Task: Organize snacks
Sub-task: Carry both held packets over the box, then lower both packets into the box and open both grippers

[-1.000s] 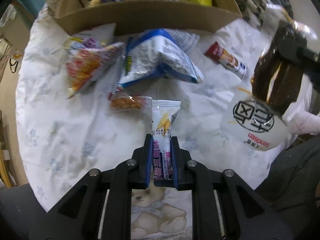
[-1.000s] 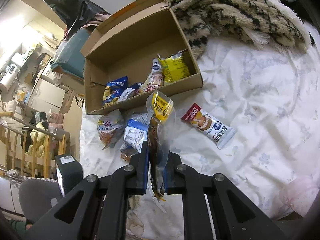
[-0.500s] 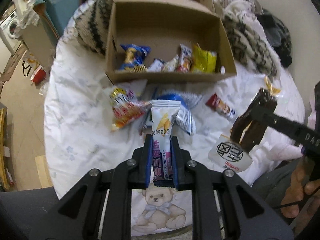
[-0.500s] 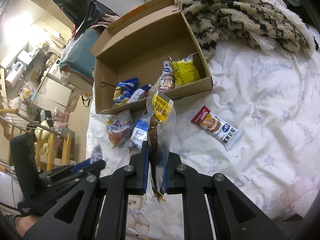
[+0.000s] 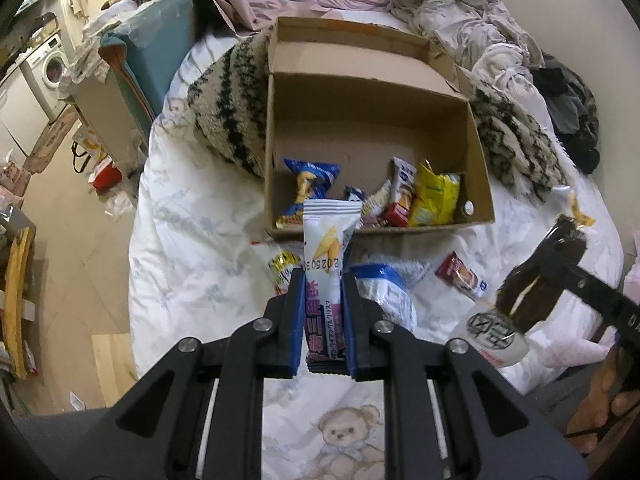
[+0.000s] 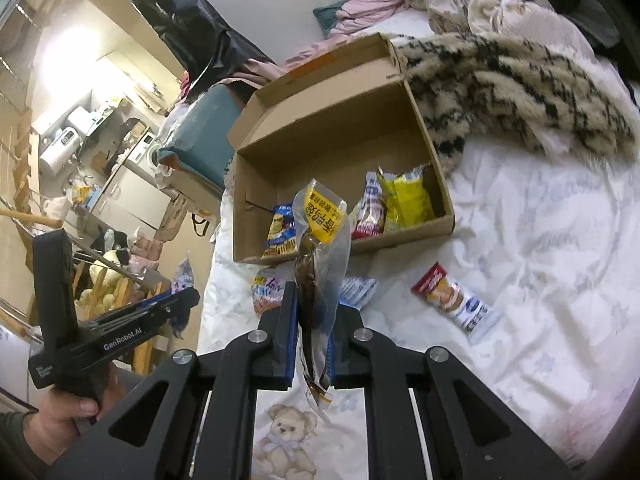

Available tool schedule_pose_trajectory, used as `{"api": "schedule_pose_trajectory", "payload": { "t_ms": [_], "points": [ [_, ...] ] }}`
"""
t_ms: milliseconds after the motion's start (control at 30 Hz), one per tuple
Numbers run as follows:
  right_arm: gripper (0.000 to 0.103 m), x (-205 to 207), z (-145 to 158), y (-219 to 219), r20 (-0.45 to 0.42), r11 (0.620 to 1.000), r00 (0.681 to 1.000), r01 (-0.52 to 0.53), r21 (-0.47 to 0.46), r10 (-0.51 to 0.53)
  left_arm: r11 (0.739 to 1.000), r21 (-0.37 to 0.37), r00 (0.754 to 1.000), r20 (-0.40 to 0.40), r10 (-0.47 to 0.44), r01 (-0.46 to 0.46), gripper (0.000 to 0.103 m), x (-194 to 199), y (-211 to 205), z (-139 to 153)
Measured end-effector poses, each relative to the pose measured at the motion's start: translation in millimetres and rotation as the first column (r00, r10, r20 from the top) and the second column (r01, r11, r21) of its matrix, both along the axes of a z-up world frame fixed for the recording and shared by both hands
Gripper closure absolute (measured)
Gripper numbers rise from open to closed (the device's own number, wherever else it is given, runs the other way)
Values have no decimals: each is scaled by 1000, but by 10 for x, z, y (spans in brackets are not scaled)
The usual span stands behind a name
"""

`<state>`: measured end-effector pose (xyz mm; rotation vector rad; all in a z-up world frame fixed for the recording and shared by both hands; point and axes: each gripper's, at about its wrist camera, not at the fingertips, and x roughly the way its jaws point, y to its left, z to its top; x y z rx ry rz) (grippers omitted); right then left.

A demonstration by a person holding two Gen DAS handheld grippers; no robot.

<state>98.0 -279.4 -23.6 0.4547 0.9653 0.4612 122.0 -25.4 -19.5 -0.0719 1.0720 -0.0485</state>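
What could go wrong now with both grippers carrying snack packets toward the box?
The left gripper pinches only the lower end of the white packet, so it could swing or slip out before reaching the box. The right gripper grips the clear packet by its thin film, which may slide loose. The box's front already holds several snacks, so a careless drop could land on its front wall and spill onto the bed.

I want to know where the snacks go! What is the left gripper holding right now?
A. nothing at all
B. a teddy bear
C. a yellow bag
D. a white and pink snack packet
D: the left gripper is shut on the white and pink snack packet, which sticks up between its blue pads.
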Motion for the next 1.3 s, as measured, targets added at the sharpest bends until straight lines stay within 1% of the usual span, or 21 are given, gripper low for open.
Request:
{"api": "schedule_pose_trajectory", "payload": {
  "t_ms": [200, 300, 367, 533, 633, 800, 900, 933, 1067, 1167, 1300],
  "points": [
    [91, 213, 65, -116, 27, 999, 999, 42, 1, -42, 1000, 11, 1000, 18, 10, -10, 89, 218, 54, 16],
    [91, 391, 89, -122, 44, 999, 998, 37, -13, -37, 999, -21, 999, 18, 32, -31, 89, 352, 105, 15],
    [91, 512, 96, -120, 51, 999, 998, 41, -23, -40, 999, -25, 999, 24, 41, -41, 89, 475, 125, -1],
    [91, 775, 59, -128, 73, 997, 995, 73, -26, -71, 999, -20, 999, 14, 41, -41, 89, 742, 97, -117],
    [91, 944, 19, -104, 95, 995, 992, 89, -50, -84, 999, -4, 999, 15, 38, -38, 89, 872, 55, -194],
    [91, 1160, -95, -92, 94, 989, 990, 118, -85, -110, 999, 6, 999, 26, 34, -35, 89, 1128, 11, -293],
    [91, 1231, -186, -91, 73, 988, 990, 124, -95, -117, 999, 20, 998, 52, 29, -30, 89, 1226, -2, -358],
    [91, 1242, -215, -83, 66, 987, 991, 123, -99, -117, 999, 19, 998, 51, 30, -31, 89, 1240, 4, -380],
    [91, 1247, -288, -51, 52, 985, 992, 122, -123, -116, 999, -27, 999, 11, 46, -46, 89, 1287, 29, -535],
    [91, 1251, -292, -45, 56, 984, 992, 123, -125, -117, 999, -18, 999, 8, 41, -41, 89, 1289, 10, -588],
    [89, 1273, -316, -64, 43, 986, 990, 136, -100, -133, 999, -19, 999, 20, 34, -34, 88, 1288, 17, -591]
  ]
}}
